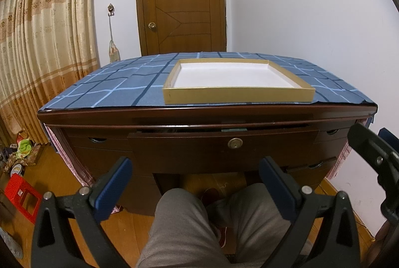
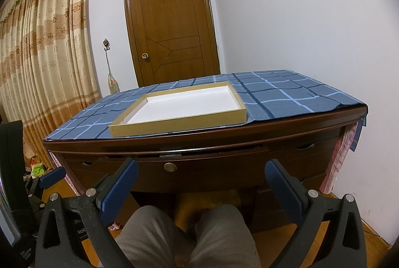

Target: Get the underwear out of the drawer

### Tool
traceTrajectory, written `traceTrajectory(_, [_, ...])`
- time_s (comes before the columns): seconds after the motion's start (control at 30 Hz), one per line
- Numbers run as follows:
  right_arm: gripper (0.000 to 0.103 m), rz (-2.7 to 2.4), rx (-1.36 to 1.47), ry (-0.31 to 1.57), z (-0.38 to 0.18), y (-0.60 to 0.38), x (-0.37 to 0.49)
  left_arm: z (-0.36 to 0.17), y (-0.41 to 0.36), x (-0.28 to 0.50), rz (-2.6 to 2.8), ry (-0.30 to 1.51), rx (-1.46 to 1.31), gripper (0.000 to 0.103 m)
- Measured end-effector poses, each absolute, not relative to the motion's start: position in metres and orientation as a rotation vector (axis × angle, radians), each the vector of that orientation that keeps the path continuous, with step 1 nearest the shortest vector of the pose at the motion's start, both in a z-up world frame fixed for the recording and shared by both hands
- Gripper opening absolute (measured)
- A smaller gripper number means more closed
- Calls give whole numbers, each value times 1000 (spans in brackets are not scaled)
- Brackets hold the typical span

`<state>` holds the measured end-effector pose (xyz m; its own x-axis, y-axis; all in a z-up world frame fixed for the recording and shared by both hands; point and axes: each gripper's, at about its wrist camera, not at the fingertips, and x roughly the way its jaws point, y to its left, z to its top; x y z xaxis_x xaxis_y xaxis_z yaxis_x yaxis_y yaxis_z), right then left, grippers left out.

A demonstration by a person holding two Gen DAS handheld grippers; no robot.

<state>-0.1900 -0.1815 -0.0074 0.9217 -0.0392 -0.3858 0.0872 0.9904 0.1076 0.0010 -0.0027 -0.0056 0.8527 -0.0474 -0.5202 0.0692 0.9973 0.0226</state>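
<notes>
Task barely begun: desk's center drawer (image 1: pixel 222 143) w/ keyhole is only cracked open, underwear hidden inside, left gripper (image 1: pixel 195 183) & right gripper (image 2: pixel 200 183) both wide, empty, near its front; white-lined box tray (image 1: pixel 237 93) sits on top.

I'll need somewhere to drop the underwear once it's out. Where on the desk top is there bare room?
The shallow box is empty inside. Bare cloth lies right of it out to the desk's right edge, and a patch lies left of it. The strip between box and front edge is narrow. The drawer is only slightly ajar, too tight for a hand.
</notes>
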Motion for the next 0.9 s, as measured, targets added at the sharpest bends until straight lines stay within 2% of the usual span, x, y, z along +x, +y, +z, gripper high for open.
traceTrajectory(0.9, [103,-94,244,477,-23,-211,-163,-24,3,31,-70,634,-2,103])
